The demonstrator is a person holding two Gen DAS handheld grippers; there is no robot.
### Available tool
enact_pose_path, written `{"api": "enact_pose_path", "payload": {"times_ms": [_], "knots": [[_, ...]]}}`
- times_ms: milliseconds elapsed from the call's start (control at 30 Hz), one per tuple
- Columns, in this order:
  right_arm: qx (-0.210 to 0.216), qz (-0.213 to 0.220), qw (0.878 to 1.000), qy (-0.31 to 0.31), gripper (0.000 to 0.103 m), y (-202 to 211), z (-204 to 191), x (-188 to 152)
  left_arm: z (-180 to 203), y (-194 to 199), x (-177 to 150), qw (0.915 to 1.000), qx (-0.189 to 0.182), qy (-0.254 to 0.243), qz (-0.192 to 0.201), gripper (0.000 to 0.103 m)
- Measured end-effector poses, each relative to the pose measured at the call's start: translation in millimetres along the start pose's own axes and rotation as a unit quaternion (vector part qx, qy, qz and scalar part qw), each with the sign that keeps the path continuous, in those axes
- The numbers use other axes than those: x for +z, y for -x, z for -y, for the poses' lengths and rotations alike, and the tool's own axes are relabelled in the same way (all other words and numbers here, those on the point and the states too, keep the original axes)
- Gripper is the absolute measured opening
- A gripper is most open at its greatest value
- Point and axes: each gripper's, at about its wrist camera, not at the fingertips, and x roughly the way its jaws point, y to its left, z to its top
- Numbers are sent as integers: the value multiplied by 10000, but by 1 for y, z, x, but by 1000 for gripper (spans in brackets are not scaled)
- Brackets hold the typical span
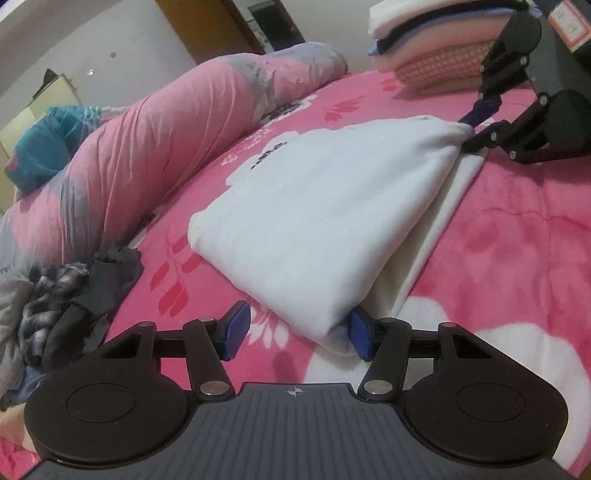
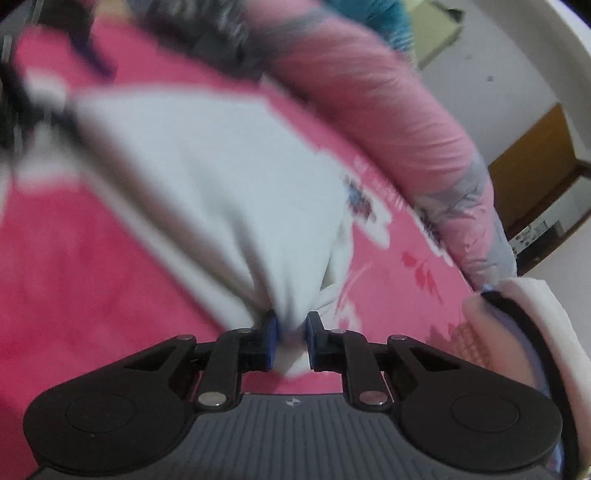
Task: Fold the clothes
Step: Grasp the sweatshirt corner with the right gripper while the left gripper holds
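Opposed close wrist views (same garment).

Folded garment lies on bed, rolled quilt left, basket behind

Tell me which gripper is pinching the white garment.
The right gripper, closed on the white garment's far corner; the left gripper is open.

Pale wall, wooden door, pink floral bed
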Motion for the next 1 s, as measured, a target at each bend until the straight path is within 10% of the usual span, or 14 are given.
{"api": "enact_pose_path", "payload": {"times_ms": [167, 367, 467, 567, 667, 1000], "knots": [[802, 176, 9720, -2200, 41, 15, 70, -21, -13, 16, -3, 9995, -250, 186, 21, 58], [1905, 541, 8429, -5003, 49, 3, 141, -57, -32, 33, -2, 9928, -778, 853, 309, 58], [2083, 367, 8162, -5377, 63, -25, 142, -56, -32, 31, 6, 9902, -802, 1071, 395, 58], [2189, 277, 8131, -5386, 53, -39, 130, -49, -24, 15, 13, 9923, -600, 998, 429, 58], [2037, 200, 8331, -5138, 6, -40, 115, -40, -17, -2, 15, 9933, -503, 987, 316, 58], [1262, 393, 8490, -5115, 7, -19, 110, -51, -15, -14, -1, 9935, -598, 898, 360, 57]]}}
